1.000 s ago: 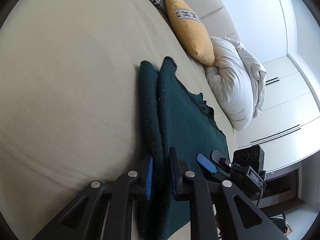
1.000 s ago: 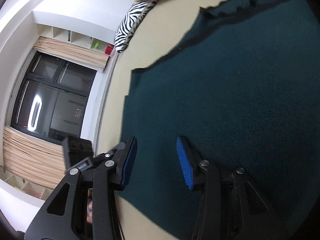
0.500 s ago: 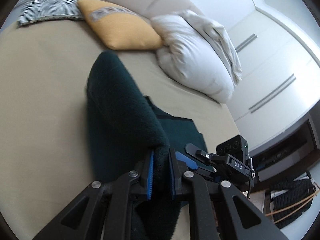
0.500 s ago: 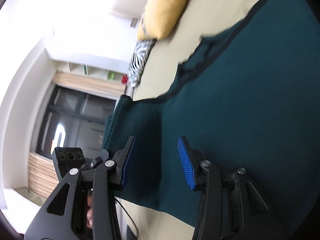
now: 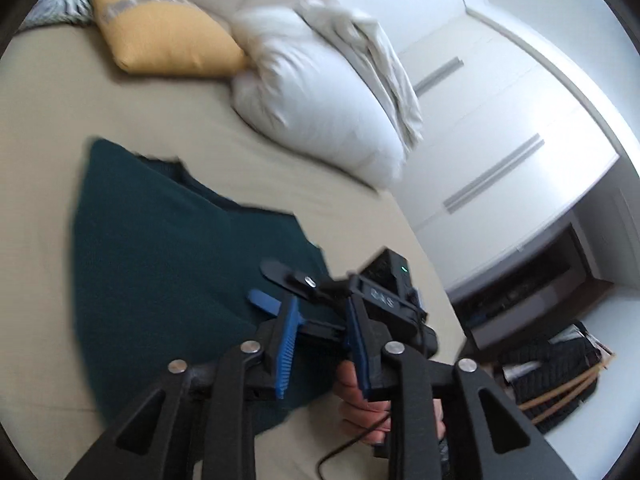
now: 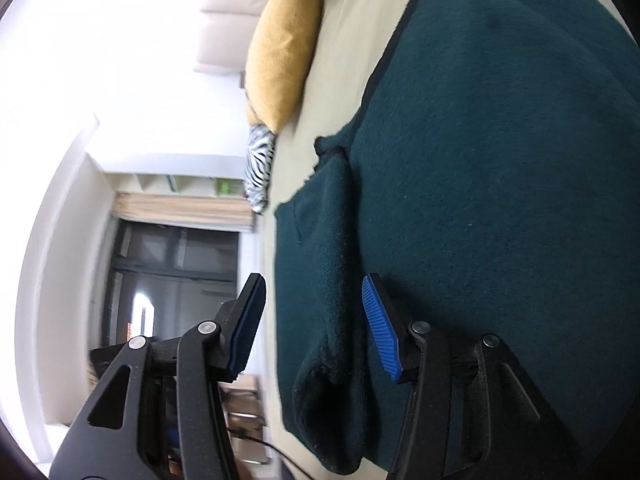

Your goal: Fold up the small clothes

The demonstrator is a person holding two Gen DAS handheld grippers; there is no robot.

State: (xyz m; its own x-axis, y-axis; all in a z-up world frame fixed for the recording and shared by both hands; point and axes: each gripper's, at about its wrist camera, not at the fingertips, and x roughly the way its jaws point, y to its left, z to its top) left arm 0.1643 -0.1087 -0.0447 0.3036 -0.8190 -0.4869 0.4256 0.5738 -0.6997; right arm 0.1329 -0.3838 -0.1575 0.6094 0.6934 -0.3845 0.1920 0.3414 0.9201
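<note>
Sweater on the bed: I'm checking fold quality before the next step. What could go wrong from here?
1. The left gripper is open with nothing between its pads, so the folded flap lies unheld and may spring back.
2. The right gripper is open around that thick flap edge; closing there could drag and bunch the sweater.
3. In the left wrist view both grippers sit close together and could collide.

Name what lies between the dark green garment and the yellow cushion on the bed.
Only bare beige bedsheet. The left wrist view shows it best: nothing rests between the dark green garment and the yellow cushion.
</note>
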